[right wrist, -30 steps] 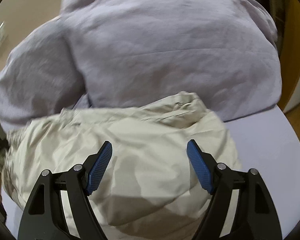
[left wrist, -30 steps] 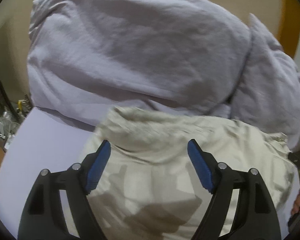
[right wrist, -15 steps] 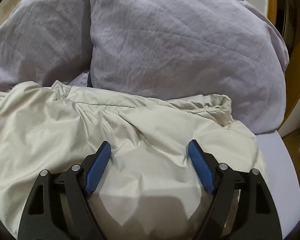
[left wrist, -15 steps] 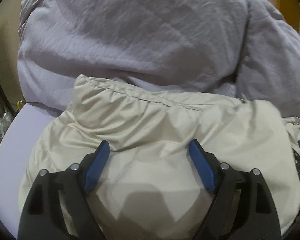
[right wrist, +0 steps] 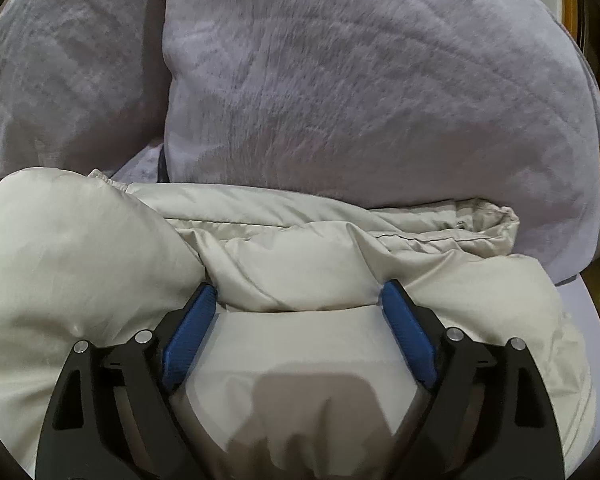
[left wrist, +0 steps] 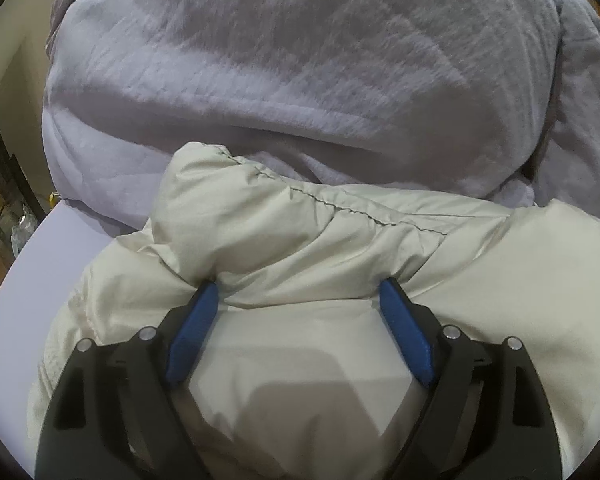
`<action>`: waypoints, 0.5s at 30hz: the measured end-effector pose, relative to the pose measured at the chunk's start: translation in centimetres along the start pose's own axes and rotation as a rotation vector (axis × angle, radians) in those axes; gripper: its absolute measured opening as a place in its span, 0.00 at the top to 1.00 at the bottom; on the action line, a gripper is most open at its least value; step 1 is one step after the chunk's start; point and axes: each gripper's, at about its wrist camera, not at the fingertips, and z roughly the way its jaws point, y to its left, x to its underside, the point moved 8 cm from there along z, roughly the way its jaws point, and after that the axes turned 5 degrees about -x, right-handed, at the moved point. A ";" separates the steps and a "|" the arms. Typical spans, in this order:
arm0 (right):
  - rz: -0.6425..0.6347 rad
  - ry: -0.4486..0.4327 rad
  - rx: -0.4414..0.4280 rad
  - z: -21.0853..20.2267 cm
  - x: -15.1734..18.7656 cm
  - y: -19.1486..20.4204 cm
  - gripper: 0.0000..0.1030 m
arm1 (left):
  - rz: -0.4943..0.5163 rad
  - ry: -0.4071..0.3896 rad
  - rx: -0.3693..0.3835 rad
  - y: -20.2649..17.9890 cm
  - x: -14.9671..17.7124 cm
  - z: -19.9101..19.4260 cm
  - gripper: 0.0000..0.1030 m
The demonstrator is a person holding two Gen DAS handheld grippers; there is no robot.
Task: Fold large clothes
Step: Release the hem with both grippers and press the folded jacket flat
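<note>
The cream padded jacket (left wrist: 340,320) lay bunched across the lower half of both wrist views, resting on a pale lilac surface (left wrist: 48,280) that could not be identified as a bed or a worktop, with a large lilac quilted cover (left wrist: 300,80) heaped directly behind it and touching its far edge. The left gripper (left wrist: 298,308) stood released, its blue fingers (left wrist: 192,336) spread wide and pressing down into the jacket fabric with a ridge bulging between them; the opening had just been widening. The right gripper (right wrist: 298,308) was likewise released and had just been opening, its fingers (right wrist: 188,336) sunk into a fold near the jacket's gathered hem (right wrist: 492,216). Risk assessment: the slick, puffy shell would probably slide out of a shallow pinch. Closing on several stacked layers could drag the whole bundle rather than one edge. The adjacent cover might also be caught, because it overlaps the jacket's rear seam.
</note>
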 end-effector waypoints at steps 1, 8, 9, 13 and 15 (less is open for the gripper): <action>0.001 0.003 0.000 0.1 0.0 0.0 0.15 | -0.002 0.003 0.000 0.0 0.1 0.1 0.18; -0.004 0.025 0.005 1.3 -0.1 0.2 0.14 | -0.004 0.013 -0.003 -0.3 0.5 0.9 0.17; -0.004 0.026 0.005 1.4 -0.1 0.2 0.14 | -0.004 0.014 -0.003 -0.3 0.6 0.9 0.17; -0.006 0.031 0.008 2.6 -0.4 0.5 0.13 | -0.004 0.016 -0.004 -0.4 0.8 1.1 0.17; -0.007 0.033 0.010 2.6 -0.6 0.6 0.13 | -0.004 0.016 -0.004 -0.4 0.8 1.2 0.17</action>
